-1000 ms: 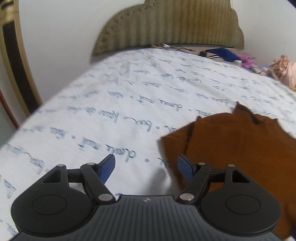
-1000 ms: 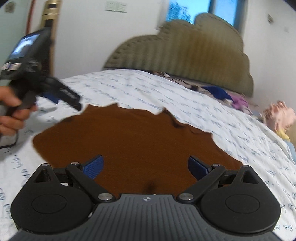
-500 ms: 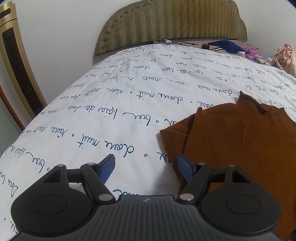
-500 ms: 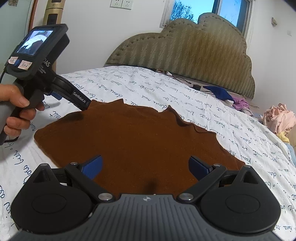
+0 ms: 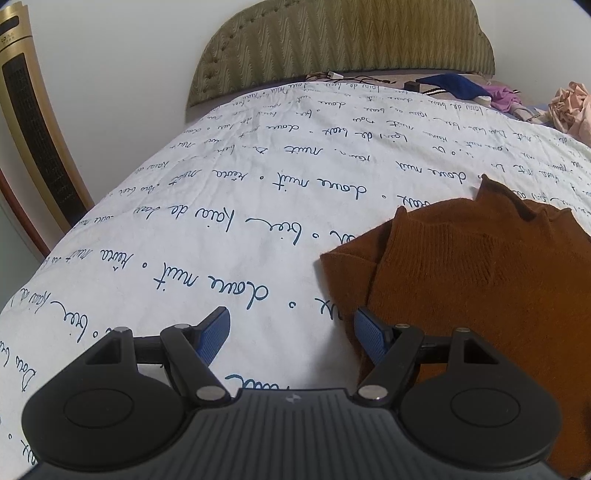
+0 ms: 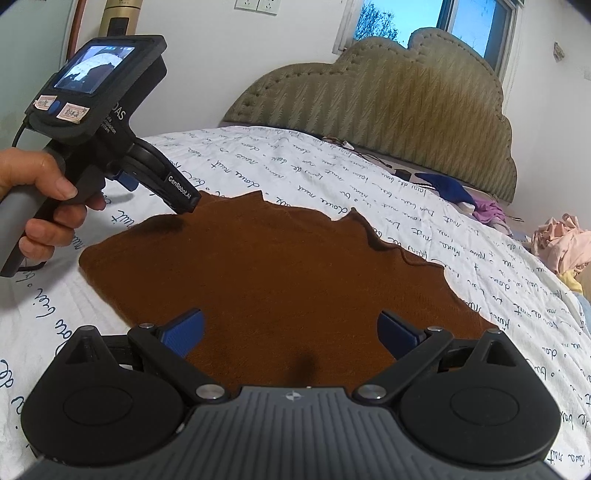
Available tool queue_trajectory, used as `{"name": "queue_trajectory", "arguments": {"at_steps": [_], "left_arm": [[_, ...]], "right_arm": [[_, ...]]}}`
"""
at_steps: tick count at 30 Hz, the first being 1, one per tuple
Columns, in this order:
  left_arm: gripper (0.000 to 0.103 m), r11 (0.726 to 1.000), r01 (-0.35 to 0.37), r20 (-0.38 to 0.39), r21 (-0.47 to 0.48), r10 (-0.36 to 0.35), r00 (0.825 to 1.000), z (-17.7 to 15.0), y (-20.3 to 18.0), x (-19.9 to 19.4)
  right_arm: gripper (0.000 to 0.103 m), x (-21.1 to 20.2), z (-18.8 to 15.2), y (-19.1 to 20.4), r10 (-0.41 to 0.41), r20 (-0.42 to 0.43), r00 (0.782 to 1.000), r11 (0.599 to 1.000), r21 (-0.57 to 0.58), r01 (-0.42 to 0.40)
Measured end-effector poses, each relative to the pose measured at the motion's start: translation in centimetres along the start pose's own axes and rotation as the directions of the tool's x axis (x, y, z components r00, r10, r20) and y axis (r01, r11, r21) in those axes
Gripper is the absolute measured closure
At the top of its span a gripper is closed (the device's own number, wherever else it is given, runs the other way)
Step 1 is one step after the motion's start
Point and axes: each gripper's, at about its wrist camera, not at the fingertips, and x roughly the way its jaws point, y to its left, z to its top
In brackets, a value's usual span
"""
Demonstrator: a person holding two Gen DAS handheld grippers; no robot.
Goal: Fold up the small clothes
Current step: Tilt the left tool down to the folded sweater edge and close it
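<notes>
While the brown sweater (image 6: 266, 280) lies flat, left tool (image 5: 291, 332) and right tool (image 6: 291, 332) gape empty.

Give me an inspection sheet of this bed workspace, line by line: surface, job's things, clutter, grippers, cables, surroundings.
Surface: white bedspread printed with blue handwriting, lightly creased.
Job's things: brown sweater spread flat on the bedspread, not yet folded.
Clutter: blue cloth, purple cloth and a pink clothes pile near the headboard end.
Grippers: left gripper open over the sweater's edge, holding nothing; right gripper open above the sweater, holding nothing.
Cables: thin dark cords by the headboard; a cable at the left gripper's handle.
Surroundings: green padded headboard, window, wall sockets, gold standing unit.
</notes>
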Motion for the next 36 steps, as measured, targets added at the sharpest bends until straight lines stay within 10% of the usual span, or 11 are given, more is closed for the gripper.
{"name": "queue_trajectory", "arguments": {"at_steps": [5, 9, 16, 21, 25, 34, 36], "left_arm": [[0.029, 0.992, 0.105, -0.020, -0.065, -0.107, 0.994, 0.6, 1.8, 0.3], [0.029, 0.938, 0.256, -0.073, -0.235, -0.280, 0.957, 1.4, 5.0, 1.9], [0.025, 0.750, 0.486, -0.092, -0.449, -0.580, 0.809, 1.9, 6.8, 5.5], [0.025, 0.661, 0.543, -0.064, -0.518, -0.663, 0.746, 2.0, 6.3, 7.4], [0.025, 0.565, 0.610, -0.035, -0.555, -0.749, 0.662, 2.3, 5.5, 8.9], [0.028, 0.577, 0.658, -0.070, -0.484, -0.775, 0.628, 3.8, 1.5, 10.9], [0.057, 0.600, 0.653, -0.082, -0.463, -0.762, 0.642, 4.1, 1.0, 11.2]], "right_arm": [[0.004, -0.5, -0.2, 1.4, 0.035, 0.005, 0.999, 0.999, -0.040, -0.034], [0.004, -0.4, -0.7, 4.0, 0.033, 0.005, 0.999, 0.988, -0.148, -0.032], [0.005, 1.0, -1.5, 8.6, 0.003, -0.007, 1.000, 0.949, -0.317, -0.005], [0.005, 2.1, -1.7, 10.8, -0.055, 0.031, 0.998, 0.926, -0.372, 0.063], [0.006, 3.2, -1.3, 11.3, -0.077, 0.045, 0.996, 0.929, -0.360, 0.088], [0.013, 6.3, 0.3, 12.0, -0.124, 0.072, 0.990, 0.934, -0.330, 0.141], [0.034, 6.6, 0.4, 12.1, -0.107, 0.068, 0.992, 0.936, -0.329, 0.123]]}}
